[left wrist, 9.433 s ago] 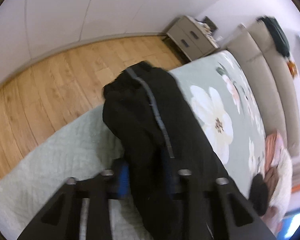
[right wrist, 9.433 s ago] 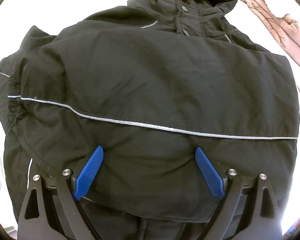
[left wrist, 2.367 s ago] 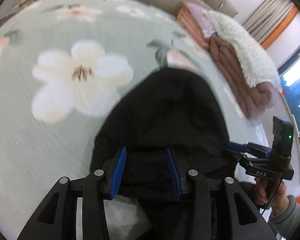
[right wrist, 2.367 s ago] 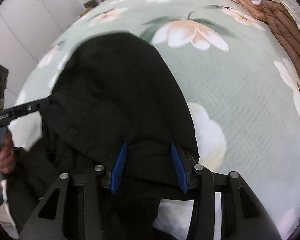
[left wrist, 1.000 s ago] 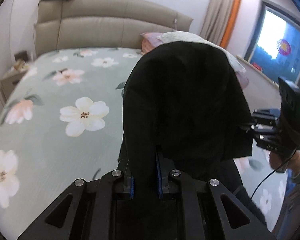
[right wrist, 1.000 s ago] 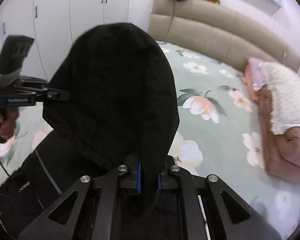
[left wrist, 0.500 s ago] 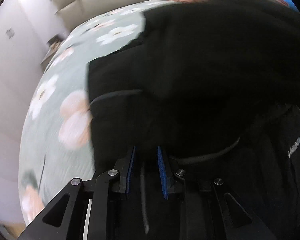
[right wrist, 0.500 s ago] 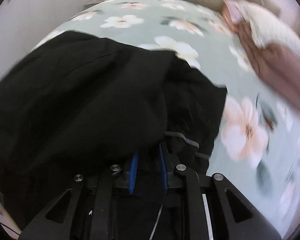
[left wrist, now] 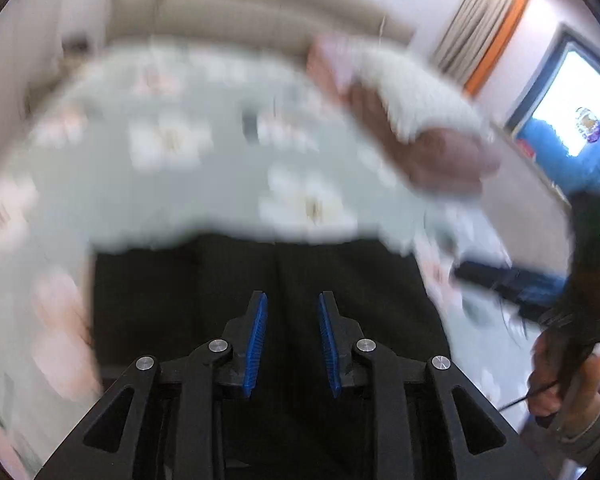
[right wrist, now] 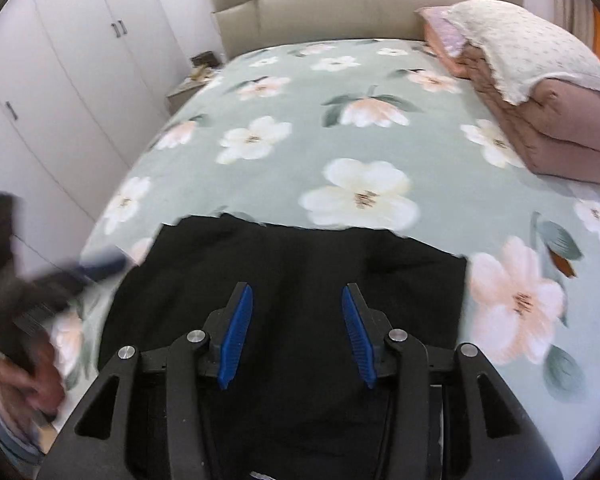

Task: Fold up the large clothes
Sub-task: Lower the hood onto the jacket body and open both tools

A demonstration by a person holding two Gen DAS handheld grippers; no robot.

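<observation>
The bed (right wrist: 284, 168), under its green flowered cover, is filling most of both views, and the one black jacket (right wrist: 300, 280) is lying on its near part as a squared, flattened bundle, its far edge running straight across the cover. Judging by that tidy outline, the fold is looking close to finished and the step in hand is the letting-go after a fold. A stack of folded bedding (right wrist: 532, 100), pinkish brown with a white knitted layer on top, is sitting at the bed's far right side, well apart from the jacket. Two grippers are working: the right gripper (right wrist: 296, 332) is hovering above the jacket with its blue pads (right wrist: 236, 328) spread wide and pinching nothing, and the left gripper (left wrist: 292, 344) is likewise hanging over the black cloth, its fingers parted with a clear gap and gripping nothing. The left view is badly blurred, so finer detail there is beyond telling. Next, I judge, the jacket is needing either a last smoothing press on top or one more fold in half, which would call for both grippers closing on one edge together.
</observation>
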